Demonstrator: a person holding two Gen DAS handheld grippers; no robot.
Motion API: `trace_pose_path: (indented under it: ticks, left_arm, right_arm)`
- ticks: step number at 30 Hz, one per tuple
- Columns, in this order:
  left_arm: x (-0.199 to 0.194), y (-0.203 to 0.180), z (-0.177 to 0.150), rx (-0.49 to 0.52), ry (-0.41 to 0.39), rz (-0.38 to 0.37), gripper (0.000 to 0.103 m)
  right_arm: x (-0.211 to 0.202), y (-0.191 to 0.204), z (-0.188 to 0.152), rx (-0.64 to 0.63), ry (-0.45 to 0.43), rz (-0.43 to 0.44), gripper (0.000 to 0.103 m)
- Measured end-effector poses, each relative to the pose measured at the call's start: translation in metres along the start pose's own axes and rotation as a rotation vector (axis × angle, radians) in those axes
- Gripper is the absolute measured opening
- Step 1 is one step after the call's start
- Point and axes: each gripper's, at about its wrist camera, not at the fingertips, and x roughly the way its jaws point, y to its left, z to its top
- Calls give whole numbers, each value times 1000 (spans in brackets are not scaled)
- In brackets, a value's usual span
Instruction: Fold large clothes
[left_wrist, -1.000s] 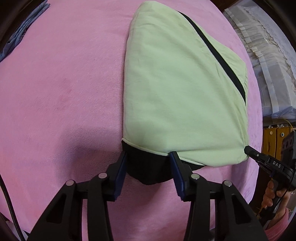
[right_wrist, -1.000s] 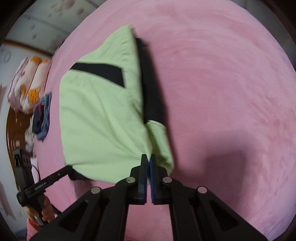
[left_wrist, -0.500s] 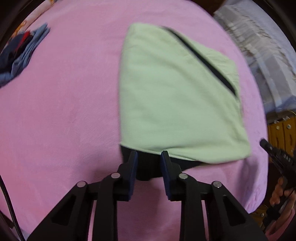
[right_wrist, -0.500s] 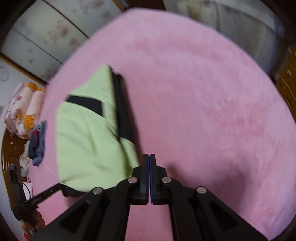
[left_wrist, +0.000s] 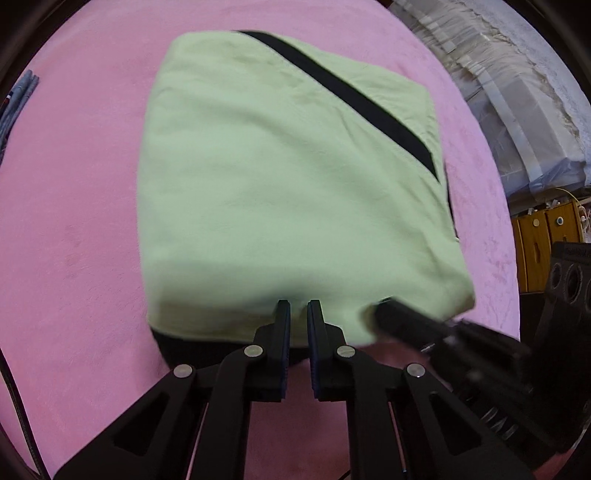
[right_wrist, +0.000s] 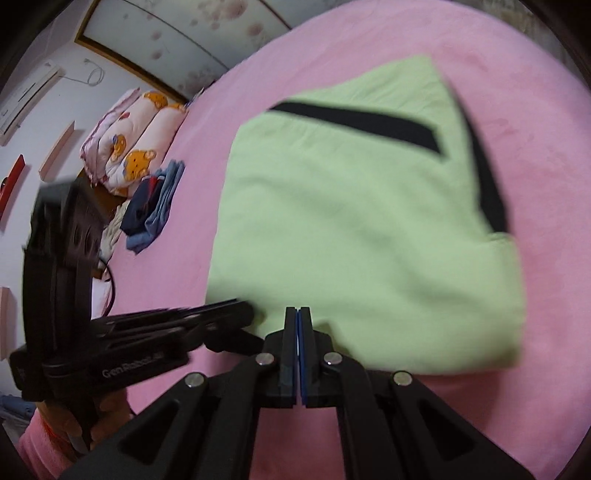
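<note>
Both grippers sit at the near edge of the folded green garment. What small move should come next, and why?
Probably lift that near edge and carry it toward the far edge. The left gripper and right gripper are shut at the edge of the green garment; whether either grips cloth is unclear.

Two fisheye wrist cameras look steeply down at one bed

Each sits close behind its own fingers, low in frame. Both share the folded green garment (left_wrist: 288, 192) on the pink bed (left_wrist: 74, 221); each catches the other gripper at a lower corner.

- Green folded cloth (left_wrist: 280, 192) with a black stripe (left_wrist: 343, 92), flat on pink bed (left_wrist: 70, 229).
- Left gripper (left_wrist: 298, 314) pinching its near edge.
- Right gripper (left_wrist: 406, 323) touching beside.
</note>
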Motion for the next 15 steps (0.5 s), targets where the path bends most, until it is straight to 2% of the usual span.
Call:
trace_pose_path:
  ticks: [3,7,15]
  left_arm:
    - [9,5,13,-14,-22,-25,7]
    - [21,12,41,-40,-62,-55,7]
    - [34,28,104,-68,-165,-72,7]
  right_arm:
    - [28,10,3,8,24,5,0]
    - [59,7,30,42,10,24,0]
    - [88,-4,102,54,-87,40,0]
